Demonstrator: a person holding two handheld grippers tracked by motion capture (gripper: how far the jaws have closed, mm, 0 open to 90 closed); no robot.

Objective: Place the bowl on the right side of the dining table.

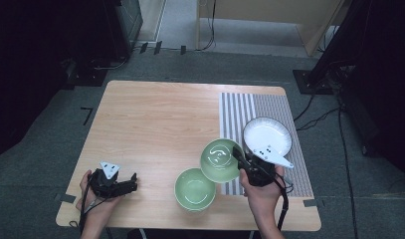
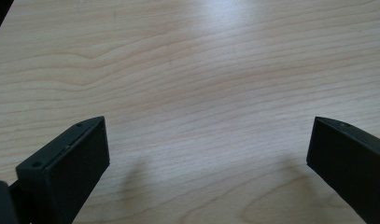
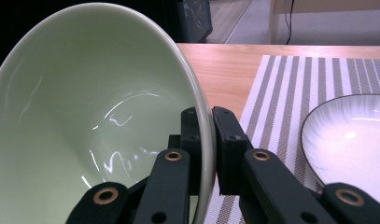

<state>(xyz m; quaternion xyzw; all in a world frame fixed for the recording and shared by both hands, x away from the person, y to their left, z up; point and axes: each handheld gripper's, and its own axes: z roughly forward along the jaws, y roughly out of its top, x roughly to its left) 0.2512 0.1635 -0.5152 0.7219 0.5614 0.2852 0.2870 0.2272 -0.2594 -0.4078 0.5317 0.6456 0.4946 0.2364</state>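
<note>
The right tool (image 1: 238, 153) is clamped on the rim of a pale green bowl (image 1: 220, 160), one jaw inside the wall and one outside, as the right gripper view shows close up (image 3: 204, 140). The bowl hangs tilted above the surface (image 1: 155, 124), straddling the left edge of the striped mat (image 1: 269, 107), with a second green bowl (image 1: 194, 189) just to the near left of it and a white plate (image 1: 267, 135) on the mat just to its right. The step looks like carrying this bowl over to nest in the other one, so the grip should stay firm on that thin rim: a glazed wall pinched at one point will want to swing or slip, and a slow, level move with the bowl lowered squarely should keep the two from clinking. The held bowl is smooth, glossy, deep-sided, with light streaks reflecting off its empty inside. The left tool (image 1: 121, 186) rests far to the left of the bowls, jaws spread wide over bare wood (image 2: 187, 93), holding nothing.
</note>
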